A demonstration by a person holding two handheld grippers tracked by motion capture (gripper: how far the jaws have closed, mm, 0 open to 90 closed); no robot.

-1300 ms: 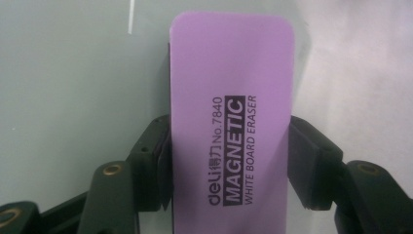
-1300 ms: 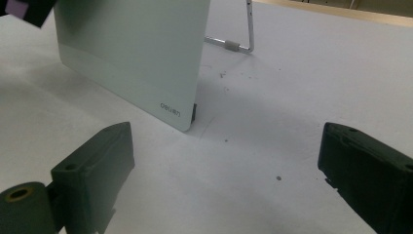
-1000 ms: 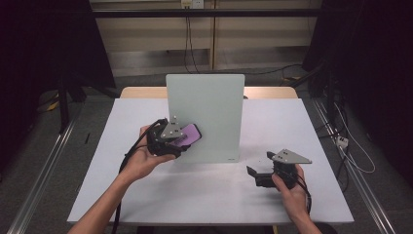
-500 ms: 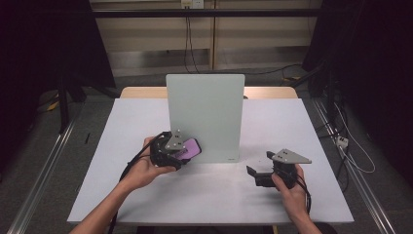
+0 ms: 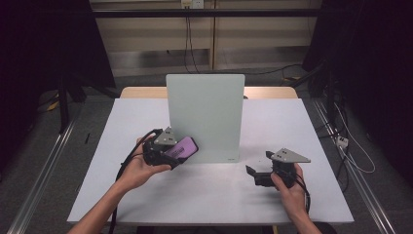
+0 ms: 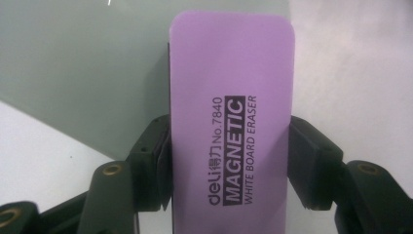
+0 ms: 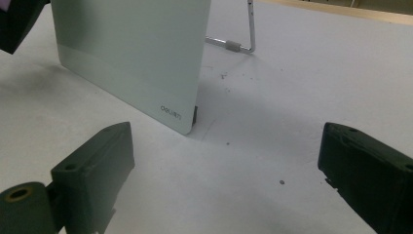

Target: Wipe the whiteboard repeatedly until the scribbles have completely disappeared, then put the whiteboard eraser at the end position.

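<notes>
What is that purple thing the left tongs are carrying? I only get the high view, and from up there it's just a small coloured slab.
Observer: It's a whiteboard eraser. The left gripper view shows "MAGNETIC WHITE BOARD ERASER" printed on it.
Operator: How is it being held?
Observer: The left tongs clamp it across its width, with one black jaw against each long edge.
Operator: And what keeps that pale board standing up?
Observer: The right gripper view shows a thin metal wire stand resting on the table behind the board.
</notes>
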